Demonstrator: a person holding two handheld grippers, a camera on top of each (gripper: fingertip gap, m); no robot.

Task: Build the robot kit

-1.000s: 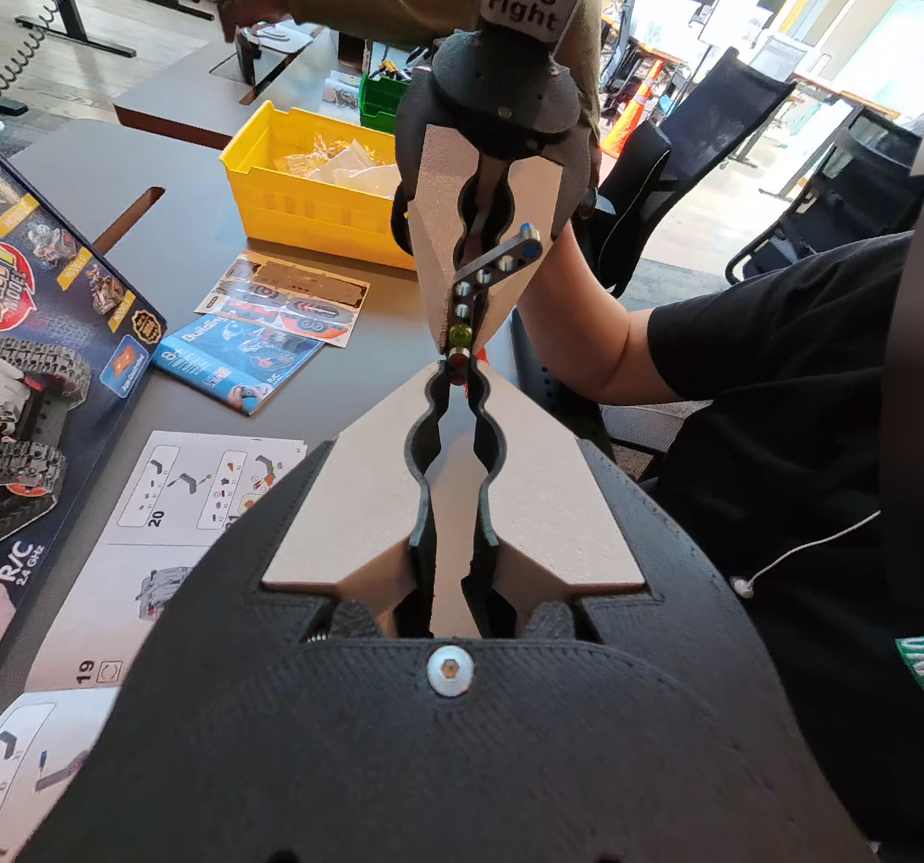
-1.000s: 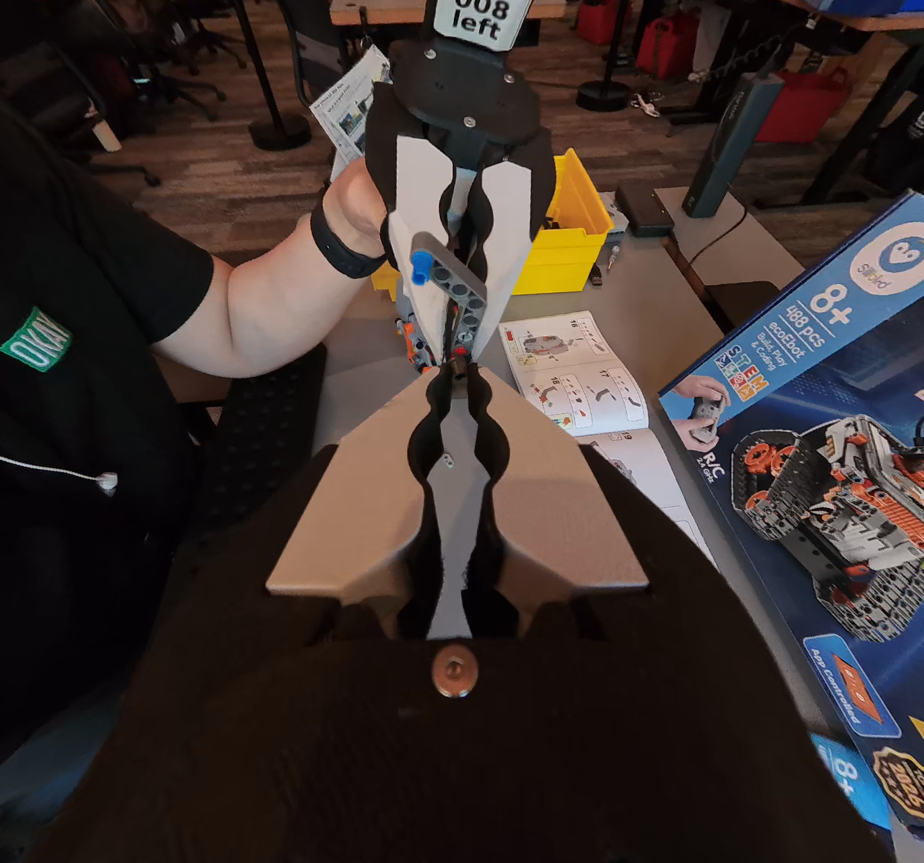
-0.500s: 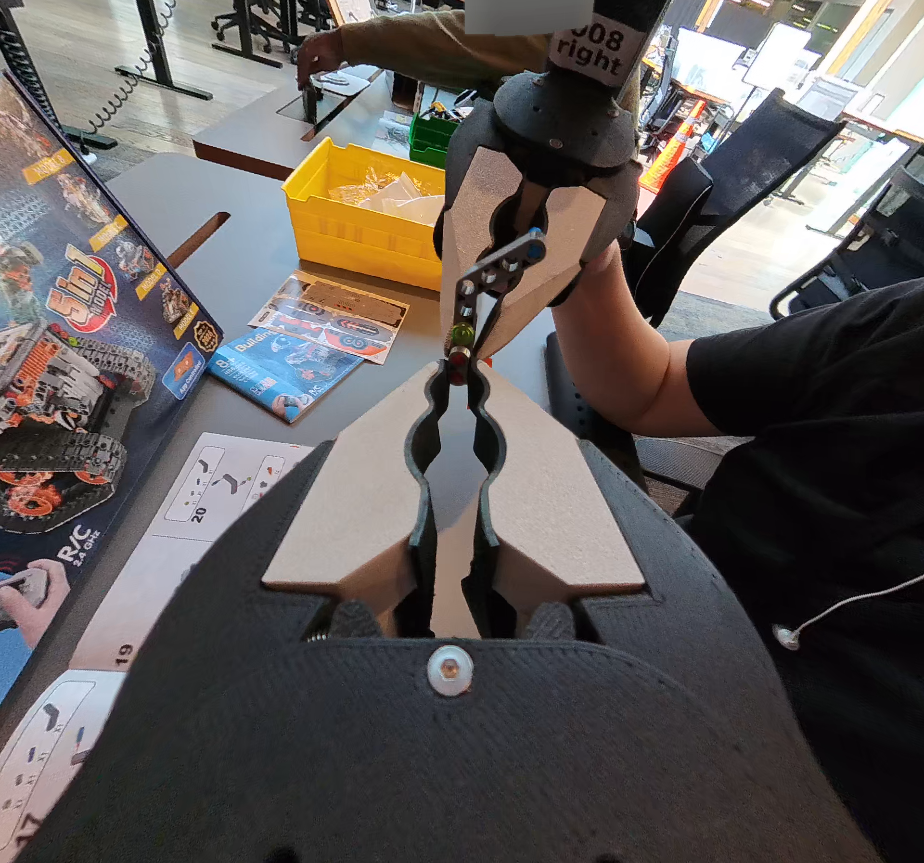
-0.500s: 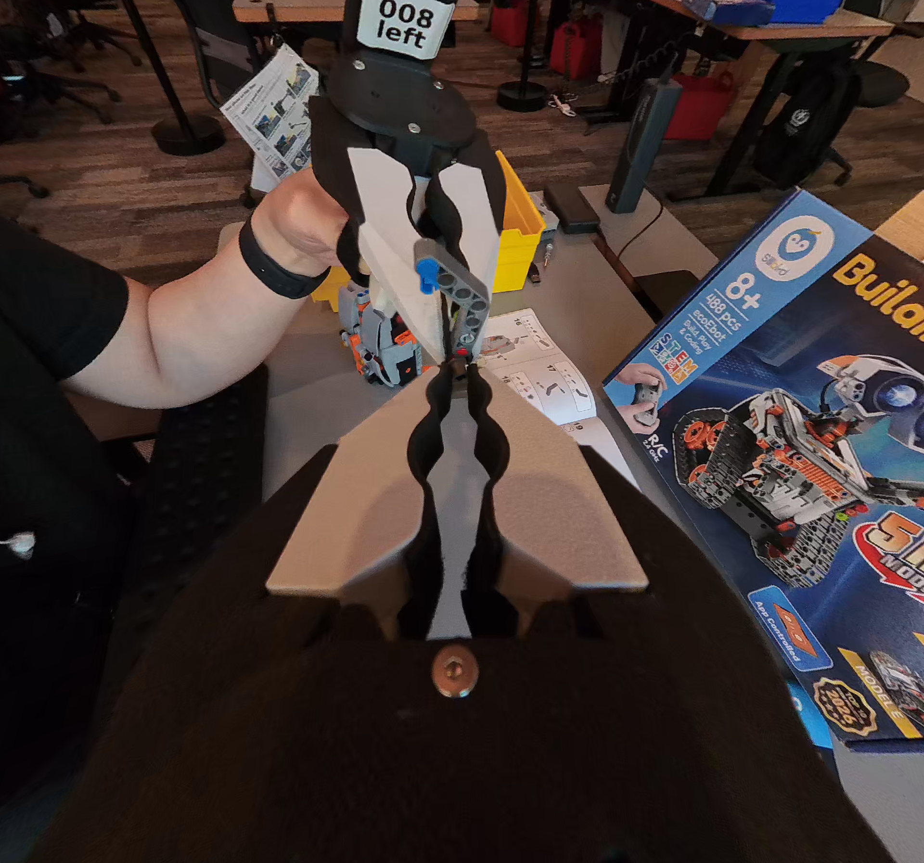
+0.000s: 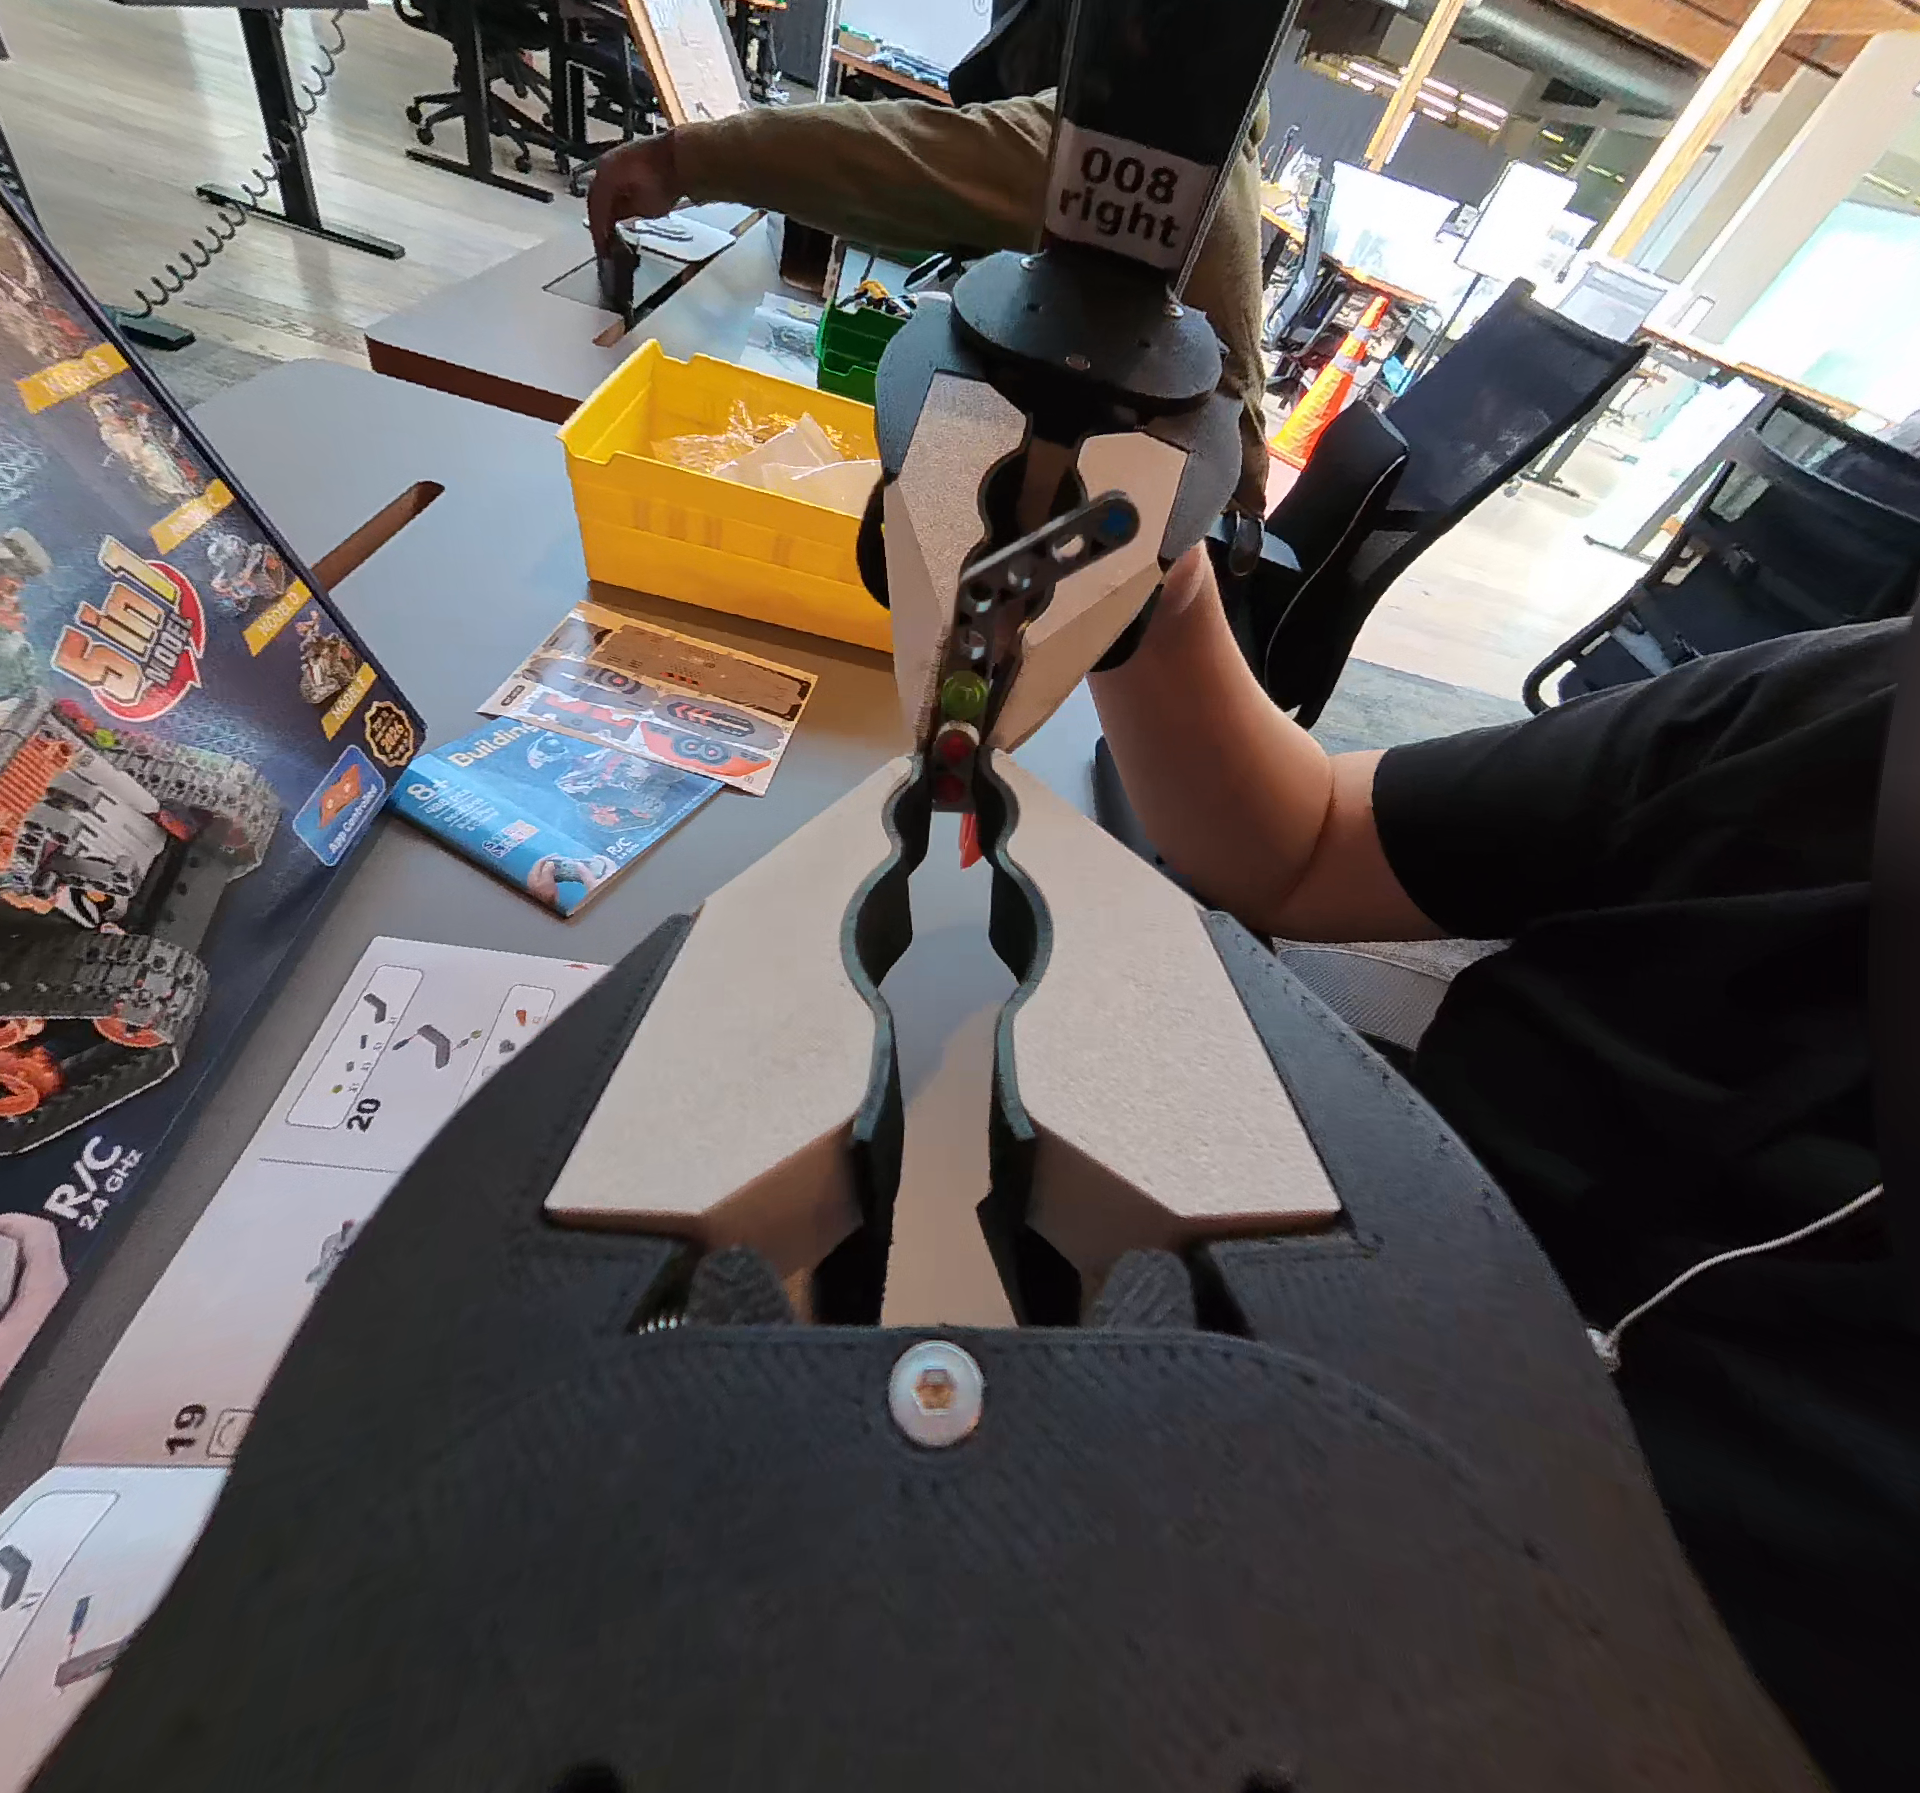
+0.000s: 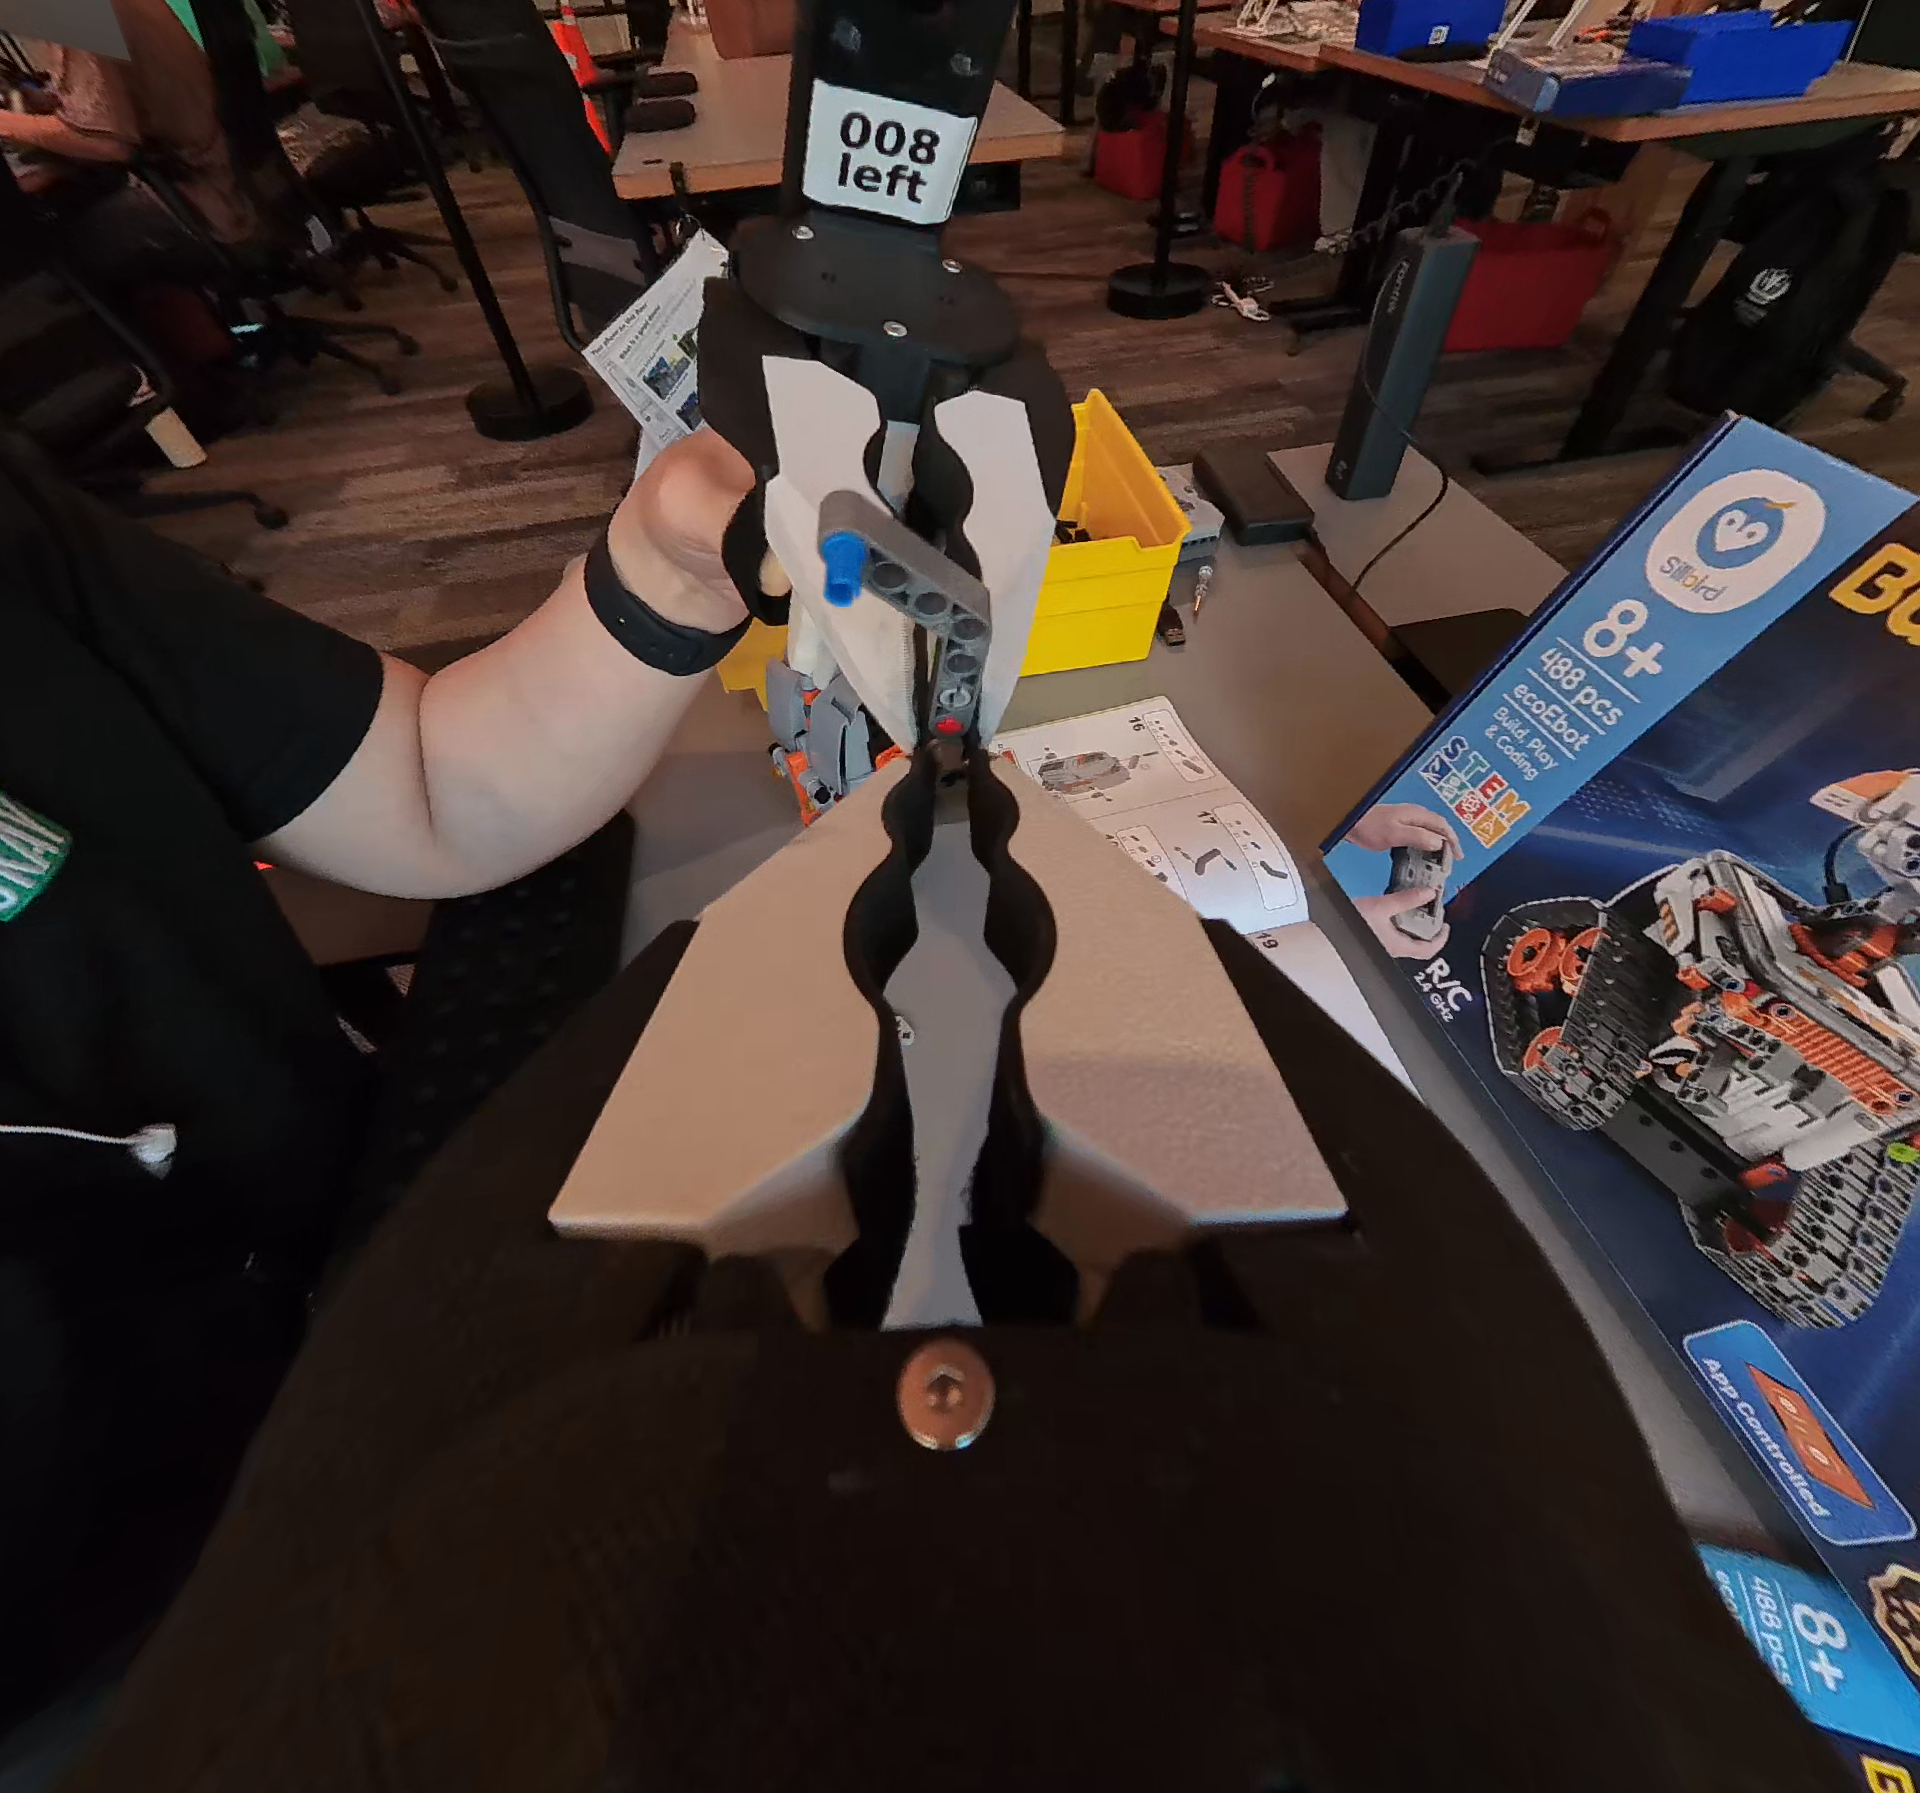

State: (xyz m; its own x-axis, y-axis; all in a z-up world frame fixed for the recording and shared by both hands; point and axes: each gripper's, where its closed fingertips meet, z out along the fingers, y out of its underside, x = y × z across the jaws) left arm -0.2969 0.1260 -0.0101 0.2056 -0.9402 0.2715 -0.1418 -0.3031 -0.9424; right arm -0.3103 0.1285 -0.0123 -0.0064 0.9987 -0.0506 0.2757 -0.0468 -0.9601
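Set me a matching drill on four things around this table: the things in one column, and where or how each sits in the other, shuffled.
Things:
1. grey L-shaped plastic beam
2. yellow plastic bin
3. blue printed toy box
4. white instruction booklet

Places or states:
A. lies open and flat on the grey table
B. holds clear plastic bags
C. stands up on the table
D. is up in the air, its lower end where the fingers of the left gripper and the right gripper meet

Pairs: 1-D, 2-B, 3-C, 4-A
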